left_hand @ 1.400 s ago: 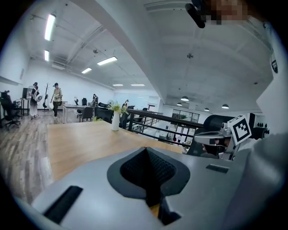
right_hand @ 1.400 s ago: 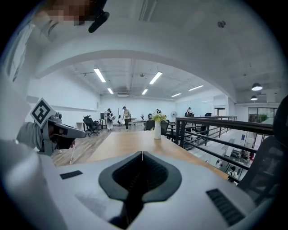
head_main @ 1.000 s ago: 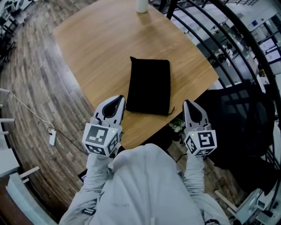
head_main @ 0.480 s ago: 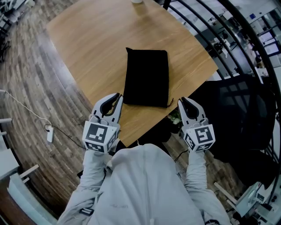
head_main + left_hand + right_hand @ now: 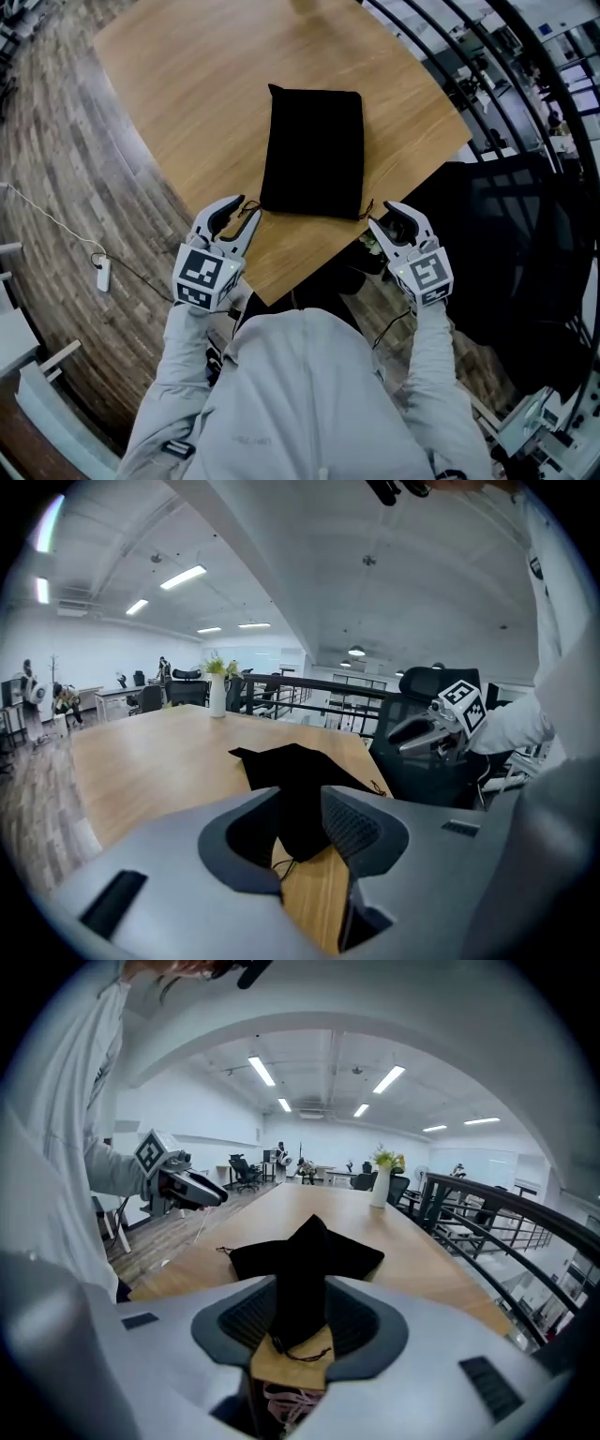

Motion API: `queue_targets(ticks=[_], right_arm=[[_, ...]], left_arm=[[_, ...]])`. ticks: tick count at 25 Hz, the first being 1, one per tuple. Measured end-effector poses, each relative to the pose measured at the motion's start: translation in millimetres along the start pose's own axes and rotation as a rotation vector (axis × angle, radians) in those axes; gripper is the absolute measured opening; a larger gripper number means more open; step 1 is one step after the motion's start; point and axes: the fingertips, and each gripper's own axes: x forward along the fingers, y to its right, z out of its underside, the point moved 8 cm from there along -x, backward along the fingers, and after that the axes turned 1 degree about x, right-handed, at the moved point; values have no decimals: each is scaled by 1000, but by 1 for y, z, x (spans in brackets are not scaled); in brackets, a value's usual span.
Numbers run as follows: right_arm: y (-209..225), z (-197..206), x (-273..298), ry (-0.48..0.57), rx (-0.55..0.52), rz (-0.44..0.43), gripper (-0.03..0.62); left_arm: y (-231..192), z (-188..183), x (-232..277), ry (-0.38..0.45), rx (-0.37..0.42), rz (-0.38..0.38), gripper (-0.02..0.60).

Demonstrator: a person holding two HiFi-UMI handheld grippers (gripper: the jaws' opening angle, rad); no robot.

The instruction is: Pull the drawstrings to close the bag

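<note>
bare wooden table [image 5: 187, 94] lying open on every side of the flat black bag [image 5: 314, 150], black chair [image 5: 506, 234] and railing [image 5: 441, 1202] crowding the right side, white vase [image 5: 217, 694] standing well apart at the far end

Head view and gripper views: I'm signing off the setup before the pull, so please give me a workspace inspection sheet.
Surface: light wooden table, bare around the bag.
Job's things: flat black fabric drawstring bag lying near the table's near edge; thin cord ends at its near corners.
Clutter: white vase with greenery at the far end.
Grippers: left gripper and right gripper open, fingers have just been opening, each aimed at a near bag corner, gripping nothing.
Cables: white cable with a small white box on the floor.
Surroundings: wood-plank floor, black railing, black mesh chair.
</note>
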Motion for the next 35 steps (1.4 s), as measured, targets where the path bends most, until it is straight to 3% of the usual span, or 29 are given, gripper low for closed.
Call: queue_targets(ticks=[7, 13, 27, 31, 35], right_arm=[[1, 30, 24, -100, -62, -120, 181], [-2, 49, 39, -222, -211, -199, 184], [11, 73, 79, -391, -433, -417, 189], [9, 77, 86, -439, -494, -497, 189], [11, 81, 84, -440, -460, -511, 187]], left_arm=[[-8, 36, 26, -110, 76, 79, 181], [-11, 60, 48, -211, 188, 144, 219], [-23, 81, 90, -376, 442, 330, 249], [-24, 82, 94, -405, 413, 356, 250], [-22, 84, 94, -409, 389, 351, 250]])
